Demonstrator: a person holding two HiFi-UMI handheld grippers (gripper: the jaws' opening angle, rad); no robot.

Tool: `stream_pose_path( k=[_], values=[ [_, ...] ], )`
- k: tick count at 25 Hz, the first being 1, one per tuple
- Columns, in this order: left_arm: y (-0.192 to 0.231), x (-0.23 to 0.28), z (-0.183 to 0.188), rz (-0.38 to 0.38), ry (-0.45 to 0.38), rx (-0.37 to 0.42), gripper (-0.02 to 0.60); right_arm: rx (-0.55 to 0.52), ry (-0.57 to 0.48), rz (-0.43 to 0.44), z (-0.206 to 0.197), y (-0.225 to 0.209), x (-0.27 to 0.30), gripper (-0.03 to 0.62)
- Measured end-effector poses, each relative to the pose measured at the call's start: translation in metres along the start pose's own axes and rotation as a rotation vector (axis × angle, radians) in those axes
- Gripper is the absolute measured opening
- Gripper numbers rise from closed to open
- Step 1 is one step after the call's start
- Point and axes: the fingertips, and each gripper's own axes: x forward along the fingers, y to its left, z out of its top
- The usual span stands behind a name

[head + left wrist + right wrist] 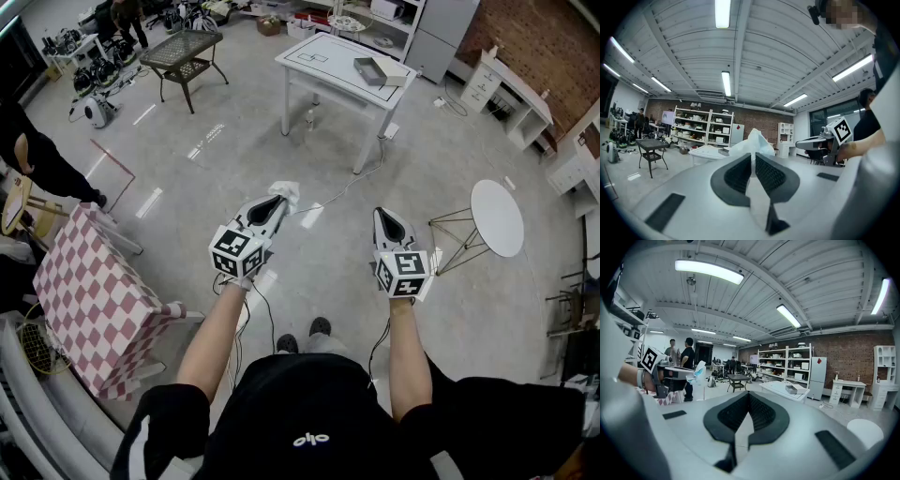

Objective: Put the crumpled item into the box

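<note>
My left gripper [273, 202] is clamped on the crumpled item [285, 193]. It is a thin white wad, creased and puffed. It is pinched low between the dark ribbed pads, and most of it bulges out past their tips. In the left gripper view the crumpled item [753, 142] rises as a peaked white lump over the pads. From the right gripper view a pale blue tinge shows on it [699, 371]. I hold it in the air in front of me, above the floor [309, 262].

My right gripper [385, 218] has its pads together with nothing between them, and it hangs just beside the left one.

The box [380, 71] is shallow, open and grey-white. It lies near the far right corner of the white desk [323, 56], well apart from me. Between us is bare glossy floor crossed by a thin cable [349, 186].

A pink and white checkered table [89, 300] stands close on my left. A small round white table [497, 217] on wire legs stands to my right. A black mesh table [183, 47] sits further off to the left of the desk. None of these lie on the line to the box.
</note>
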Motion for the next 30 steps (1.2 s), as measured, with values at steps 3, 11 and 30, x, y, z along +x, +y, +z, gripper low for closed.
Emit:
stream_pose_path(
  k=[3, 11, 30],
  values=[
    [0.000, -0.004, -0.003, -0.008, 0.003, 0.003, 0.032, 0.001, -0.003, 0.001, -0.002, 0.007, 0.000, 0.009],
    [-0.002, -0.002, -0.016, -0.022, 0.020, -0.001, 0.032, 0.019, 0.003, -0.002, -0.014, 0.009, 0.004, 0.009],
    [0.100, 0.236, 0.001, -0.009, 0.063, 0.023, 0.031, 0.048, -0.002, 0.001, 0.001, -0.178, 0.188, 0.009]
  ],
)
